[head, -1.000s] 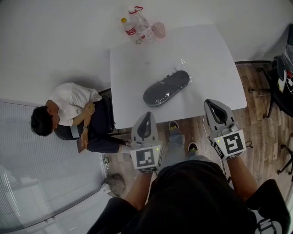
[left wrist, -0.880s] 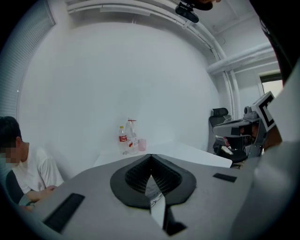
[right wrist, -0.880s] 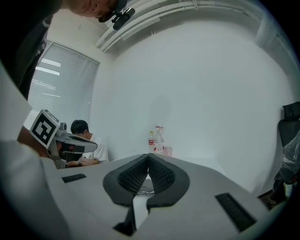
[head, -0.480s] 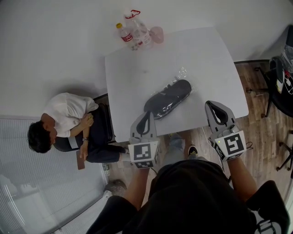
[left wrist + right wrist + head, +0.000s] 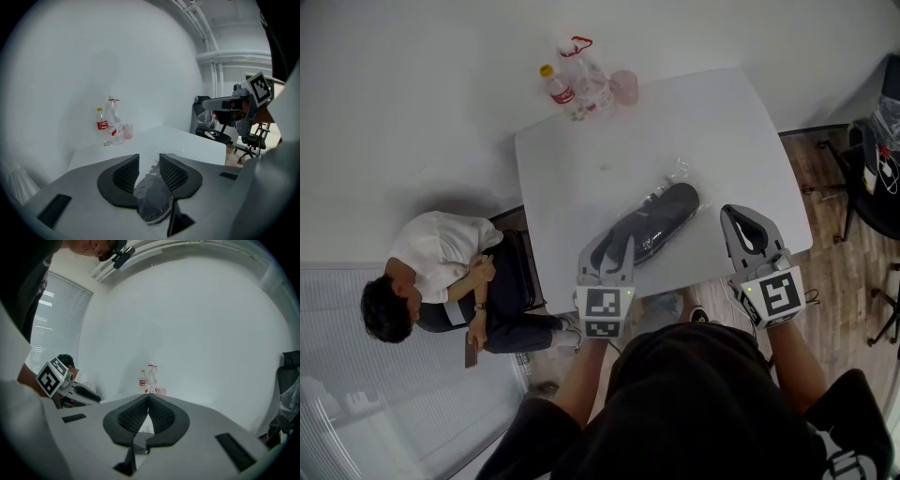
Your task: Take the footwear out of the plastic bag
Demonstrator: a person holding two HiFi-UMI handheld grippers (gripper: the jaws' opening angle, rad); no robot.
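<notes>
A dark shoe (image 5: 661,220) lies slantwise inside a clear plastic bag (image 5: 678,172) near the front edge of the white table (image 5: 675,122). My left gripper (image 5: 614,246) is at the shoe's near end. Its jaws have just been opening and stand a little apart. In the left gripper view (image 5: 149,159) the bagged shoe (image 5: 152,204) shows in and below the gap, and the pads are not pressing on it. My right gripper (image 5: 733,214) hovers at the table's front right edge, to the right of the shoe, shut and empty. Its tips meet in the right gripper view (image 5: 148,398).
Two plastic bottles (image 5: 572,80) and a pink cup (image 5: 624,86) stand at the table's far left corner. A person (image 5: 441,272) sits on the floor left of the table. A black office chair (image 5: 877,159) stands to the right on the wood floor.
My left gripper has moved forward and down from the table's front edge to the shoe's near end. My right gripper has advanced a little toward the table edge.
</notes>
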